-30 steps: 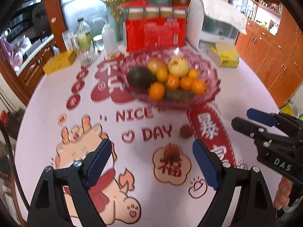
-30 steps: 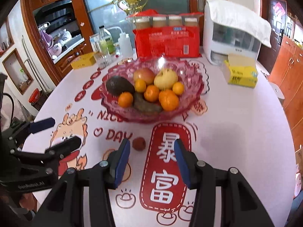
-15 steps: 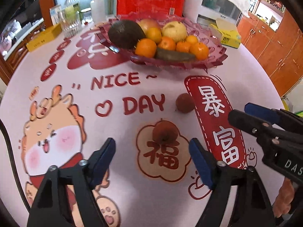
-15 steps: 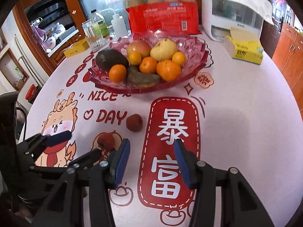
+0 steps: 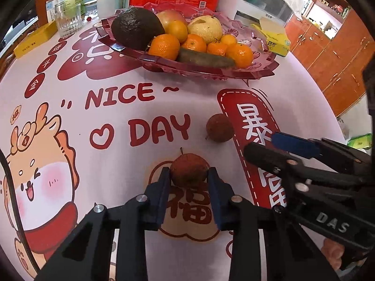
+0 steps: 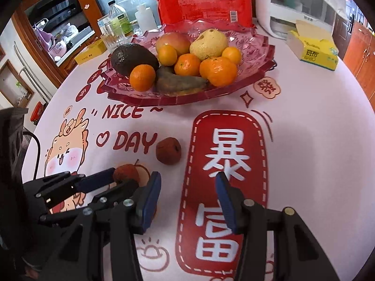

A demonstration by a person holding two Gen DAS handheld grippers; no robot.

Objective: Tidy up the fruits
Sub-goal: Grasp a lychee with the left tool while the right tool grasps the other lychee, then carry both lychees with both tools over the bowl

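Two brownish-red lychees lie on the printed tablecloth in front of a pink glass fruit bowl (image 5: 211, 72) (image 6: 257, 46) that holds an avocado, oranges, a pear, an apple and a dark banana. My left gripper (image 5: 188, 175) (image 6: 121, 179) is shut on the nearer lychee (image 5: 188, 169) (image 6: 125, 172), which rests on the cloth with a blue pad pressed on each side. The second lychee (image 5: 219, 127) (image 6: 168, 150) lies free just beyond. My right gripper (image 6: 188, 196) (image 5: 262, 145) stands open over the red banner print, a little to the right of that lychee, with nothing between its fingers.
Behind the bowl stand a red pack of paper cups (image 6: 204, 2), a white appliance (image 6: 293, 7) and a yellow tissue box (image 6: 314, 49). A glass (image 5: 68, 21), bottles and a yellow box (image 5: 35, 39) sit at the back left. The round table drops off on the right.
Both grippers came down toward the cloth. The left gripper's jaws closed from wide open onto the nearer lychee. The right gripper's opening stayed the same.
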